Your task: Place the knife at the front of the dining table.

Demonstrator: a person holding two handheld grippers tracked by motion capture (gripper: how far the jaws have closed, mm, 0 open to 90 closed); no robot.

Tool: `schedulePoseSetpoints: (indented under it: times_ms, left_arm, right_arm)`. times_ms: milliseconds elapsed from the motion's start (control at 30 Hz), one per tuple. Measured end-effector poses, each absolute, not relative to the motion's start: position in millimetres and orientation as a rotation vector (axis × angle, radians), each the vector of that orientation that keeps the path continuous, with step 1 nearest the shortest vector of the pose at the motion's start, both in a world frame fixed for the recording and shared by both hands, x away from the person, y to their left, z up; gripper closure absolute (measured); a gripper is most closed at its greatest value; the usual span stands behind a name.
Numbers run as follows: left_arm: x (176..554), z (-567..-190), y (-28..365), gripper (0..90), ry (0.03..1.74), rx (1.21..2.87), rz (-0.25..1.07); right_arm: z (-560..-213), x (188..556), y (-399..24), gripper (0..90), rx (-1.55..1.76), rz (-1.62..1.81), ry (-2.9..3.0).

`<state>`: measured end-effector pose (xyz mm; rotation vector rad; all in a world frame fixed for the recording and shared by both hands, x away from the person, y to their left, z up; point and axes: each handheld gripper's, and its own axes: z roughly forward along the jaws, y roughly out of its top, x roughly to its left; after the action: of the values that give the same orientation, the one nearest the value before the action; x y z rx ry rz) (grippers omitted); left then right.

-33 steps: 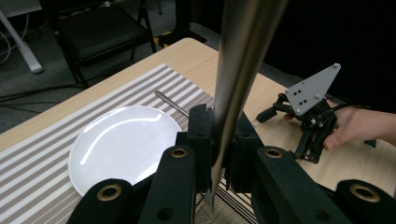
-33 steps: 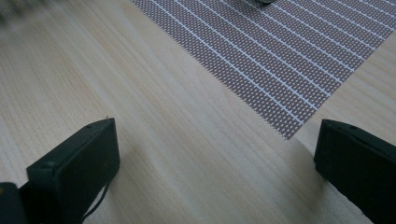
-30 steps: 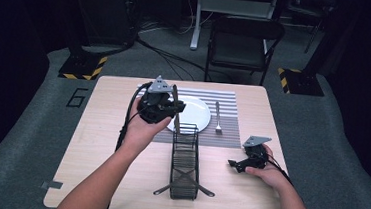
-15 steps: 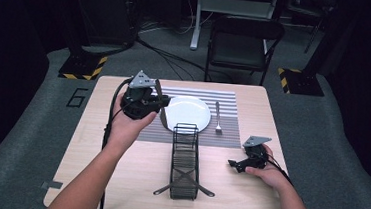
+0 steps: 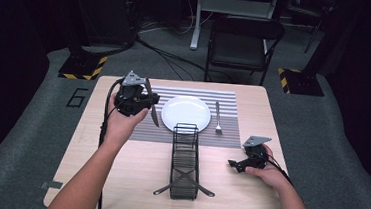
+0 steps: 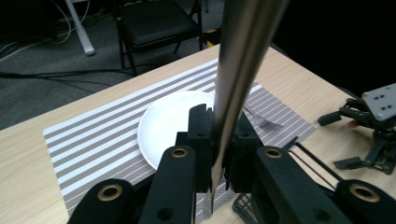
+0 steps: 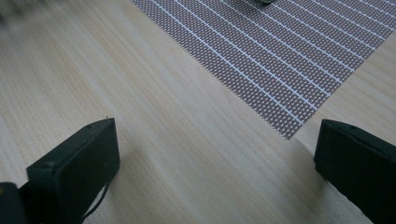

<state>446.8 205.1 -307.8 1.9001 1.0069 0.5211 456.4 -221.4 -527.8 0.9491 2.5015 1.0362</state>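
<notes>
High view: left gripper [image 5: 146,101] pinches a table knife [image 5: 152,105] above the placemat's [image 5: 229,99] left part, beside one plate [image 5: 186,113]. Likely step: setting the knife down; lowering it flat comes next. One fork [image 5: 218,118], one wire rack [image 5: 184,159]. Right gripper [image 5: 236,164] rests on the table [image 5: 133,165], jaws spread.

Pale matt wood-grain table [image 5: 117,179]; woven striped cloth-like placemat [image 7: 299,60]; glossy white plate [image 5: 186,113]; brushed metal knife [image 6: 238,70]; black wire rack [image 5: 185,159]; matt black gripper pads [image 7: 74,163].
</notes>
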Motion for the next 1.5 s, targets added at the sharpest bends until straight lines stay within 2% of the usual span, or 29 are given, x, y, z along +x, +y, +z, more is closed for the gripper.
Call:
schedulePoseSetpoints:
  times_ms: [1000, 1500]
  left_arm:
    - [479.8, -375.5, 242.0, 82.7, 1.208, 1.887, 0.575]
    - [497.0, -400.1, 245.1, 82.7, 1.265, 1.882, 0.582]
  right_arm:
    - [-527.9, 456.9, -221.7, 0.0, 0.939, 1.036, 2.501]
    - [-527.8, 456.8, -221.7, 0.0, 0.941, 1.036, 2.502]
